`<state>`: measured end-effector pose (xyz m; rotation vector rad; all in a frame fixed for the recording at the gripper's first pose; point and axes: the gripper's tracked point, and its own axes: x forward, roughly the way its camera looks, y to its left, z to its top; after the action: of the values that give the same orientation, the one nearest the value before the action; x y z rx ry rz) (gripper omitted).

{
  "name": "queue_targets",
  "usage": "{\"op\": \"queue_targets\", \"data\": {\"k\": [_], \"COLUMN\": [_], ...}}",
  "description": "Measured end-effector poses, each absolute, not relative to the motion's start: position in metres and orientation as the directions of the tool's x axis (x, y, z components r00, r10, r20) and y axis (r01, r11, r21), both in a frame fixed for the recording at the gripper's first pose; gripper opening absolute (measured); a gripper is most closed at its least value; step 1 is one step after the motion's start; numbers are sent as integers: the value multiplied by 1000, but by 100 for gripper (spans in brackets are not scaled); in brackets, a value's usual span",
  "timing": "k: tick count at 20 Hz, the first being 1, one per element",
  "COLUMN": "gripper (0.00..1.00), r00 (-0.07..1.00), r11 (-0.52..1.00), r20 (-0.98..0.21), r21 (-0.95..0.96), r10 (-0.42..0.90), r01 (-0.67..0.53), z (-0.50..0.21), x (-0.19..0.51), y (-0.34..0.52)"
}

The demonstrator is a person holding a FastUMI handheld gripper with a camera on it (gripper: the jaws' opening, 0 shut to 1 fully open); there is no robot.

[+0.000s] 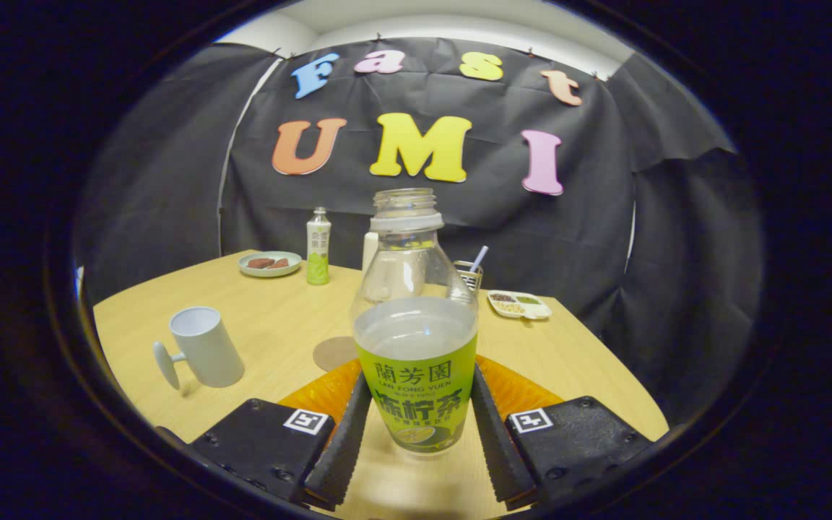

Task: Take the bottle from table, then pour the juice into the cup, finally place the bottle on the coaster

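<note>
A clear, uncapped bottle with a green label and pale liquid up to about its shoulder stands upright between my fingers. My gripper is shut on it, both pads pressing its lower sides. A white cup, handle pointing left, stands on the wooden table beyond my left finger. The round brown coaster lies flat just behind the bottle on its left, partly hidden by it.
At the table's far side are a plate of brown food, a small green-labelled bottle, a white container, a holder with a straw and a white snack tray. Black cloth walls close the booth.
</note>
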<state>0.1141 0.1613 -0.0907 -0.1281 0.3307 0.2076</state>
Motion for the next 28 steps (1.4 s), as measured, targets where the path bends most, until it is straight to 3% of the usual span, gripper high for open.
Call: {"op": "queue_targets", "data": {"k": [4, 9, 19, 28], "gripper": [77, 77, 77, 77], "r00": [905, 917, 967, 986], "r11": [919, 853, 586, 380], "r20": [-385, -384, -248, -149], "r21": [-262, -438, -776, -910], "r10": [182, 108, 58, 72], "r01": [-296, -284, -234, -166], "z": [-85, -73, -48, -42], "x": [126, 136, 144, 150], "y": [177, 180, 215, 246]}}
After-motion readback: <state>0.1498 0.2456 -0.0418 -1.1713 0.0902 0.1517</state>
